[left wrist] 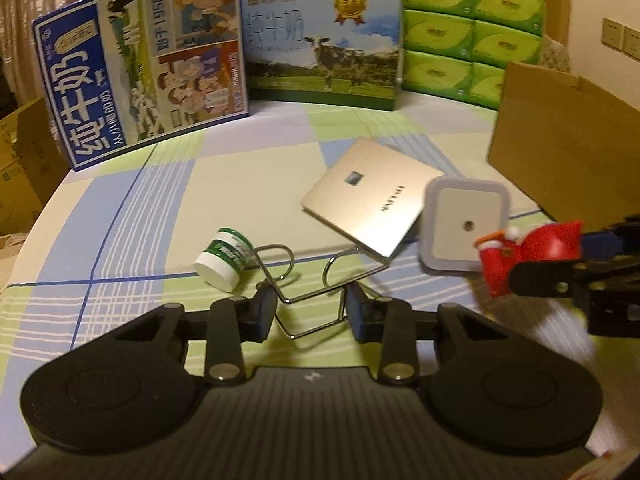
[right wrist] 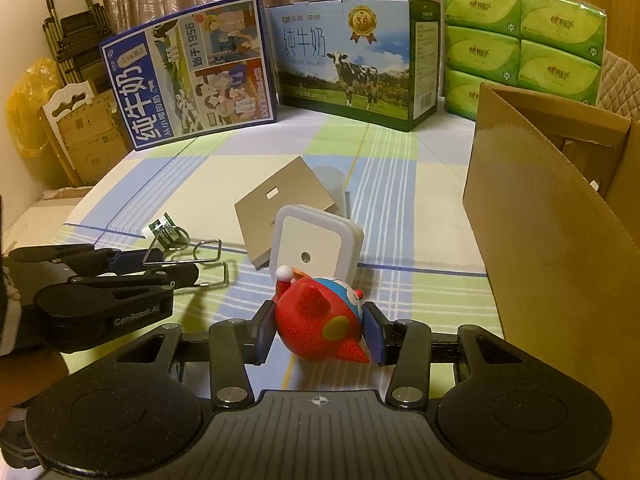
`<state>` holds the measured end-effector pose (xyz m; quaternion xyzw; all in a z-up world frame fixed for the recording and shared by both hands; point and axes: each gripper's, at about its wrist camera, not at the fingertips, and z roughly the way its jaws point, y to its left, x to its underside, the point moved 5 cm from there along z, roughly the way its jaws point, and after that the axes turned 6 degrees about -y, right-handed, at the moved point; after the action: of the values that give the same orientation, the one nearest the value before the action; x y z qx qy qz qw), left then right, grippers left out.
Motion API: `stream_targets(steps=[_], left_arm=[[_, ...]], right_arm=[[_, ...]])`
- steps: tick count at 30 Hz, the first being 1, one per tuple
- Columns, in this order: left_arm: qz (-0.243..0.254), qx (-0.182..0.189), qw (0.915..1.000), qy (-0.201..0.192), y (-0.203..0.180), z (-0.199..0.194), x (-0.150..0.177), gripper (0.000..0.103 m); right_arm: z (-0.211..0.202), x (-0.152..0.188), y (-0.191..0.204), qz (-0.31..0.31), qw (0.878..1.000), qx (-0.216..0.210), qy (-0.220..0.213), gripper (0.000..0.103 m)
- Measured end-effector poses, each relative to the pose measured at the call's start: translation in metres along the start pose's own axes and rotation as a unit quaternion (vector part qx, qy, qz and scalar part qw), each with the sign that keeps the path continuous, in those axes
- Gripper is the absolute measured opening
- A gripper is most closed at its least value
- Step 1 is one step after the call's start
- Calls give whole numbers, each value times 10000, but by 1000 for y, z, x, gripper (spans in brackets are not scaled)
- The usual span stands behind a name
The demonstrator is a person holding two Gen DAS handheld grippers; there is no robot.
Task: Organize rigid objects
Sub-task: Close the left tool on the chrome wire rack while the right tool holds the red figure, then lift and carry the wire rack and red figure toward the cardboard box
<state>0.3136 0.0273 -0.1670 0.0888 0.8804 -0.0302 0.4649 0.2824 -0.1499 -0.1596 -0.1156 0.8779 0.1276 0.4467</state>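
My right gripper [right wrist: 319,330] is shut on a red toy figure [right wrist: 320,320], held above the checked cloth; it also shows in the left wrist view [left wrist: 520,252]. My left gripper [left wrist: 311,306] is open, its fingers either side of a bent wire stand [left wrist: 320,280], which also shows in the right wrist view [right wrist: 200,260]. A small green-and-white jar [left wrist: 224,258] lies on its side left of the stand. A gold flat box [left wrist: 364,196] rests partly on the stand. A white square night light [left wrist: 464,224] stands beside it.
An open cardboard box [right wrist: 552,216] stands at the right. Two milk cartons [right wrist: 192,76] [right wrist: 352,60] and stacked green tissue packs [right wrist: 520,40] line the back of the table. Folded cardboard and a trolley [right wrist: 68,40] stand beyond the left edge.
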Motion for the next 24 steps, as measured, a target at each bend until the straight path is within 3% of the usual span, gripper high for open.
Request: stream_targets(steps=[2,3,7,12,19,22,24], left_arm=[[-47,130,9999,16,-3,-6,1,28],[-119,222,9997,54,-5,-9,1,1],[-106,336,9989,301,-13,-20,13,0],[121,356,9989,280,-20,-34,18,0],[45,254,9993,279,-14,-38,19,0],[56,192,9996,219,-11,-39,18,7],[114,67,9999,97,-11,-41,14,23]], right_arm=[[-1,0,0,-5,10000,0,-1,42],[-2,0,0,-18,10000,-3,-6,42],[-8,0,-1,14,10000,7,-27,42],[-18,7,-4,104,9999,37,0,42],[-28,12,-4,191,9998,40,-10,42],[-29,13,-6,212,9998,55,2,42],[-28,12,-7,228,9997,69,4,42]])
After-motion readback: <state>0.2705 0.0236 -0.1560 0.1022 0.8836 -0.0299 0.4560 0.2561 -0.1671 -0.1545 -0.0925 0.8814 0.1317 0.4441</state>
